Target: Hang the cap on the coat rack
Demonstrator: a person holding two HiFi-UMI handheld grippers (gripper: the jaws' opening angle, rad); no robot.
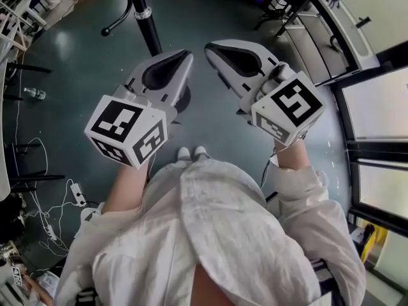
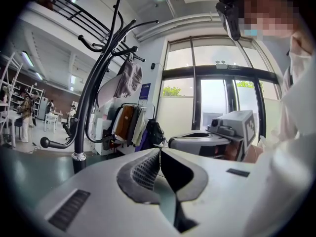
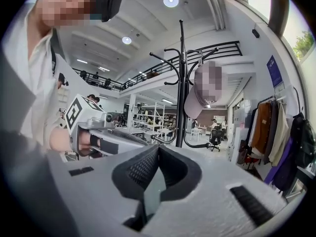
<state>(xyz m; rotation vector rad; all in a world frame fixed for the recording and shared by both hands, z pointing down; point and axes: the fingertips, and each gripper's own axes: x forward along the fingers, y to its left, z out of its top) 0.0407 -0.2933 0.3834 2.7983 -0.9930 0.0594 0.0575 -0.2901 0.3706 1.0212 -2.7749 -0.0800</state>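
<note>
Left gripper: was held forward at the left, fingers pressed together, nothing between them.
Right gripper: was level at the right, likewise closed and empty, tip near the left one's.
Left forearm: was bare, reaching forward.

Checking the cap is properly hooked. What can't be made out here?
- Right gripper view: a mosaic patch covers the crown of the cap, hiding its hold on the coat rack.
- Left gripper view: the cap is too small to tell which hook bears it.
- Head view: only the coat rack's pole shows; the top edge cuts off hooks and cap.
</note>
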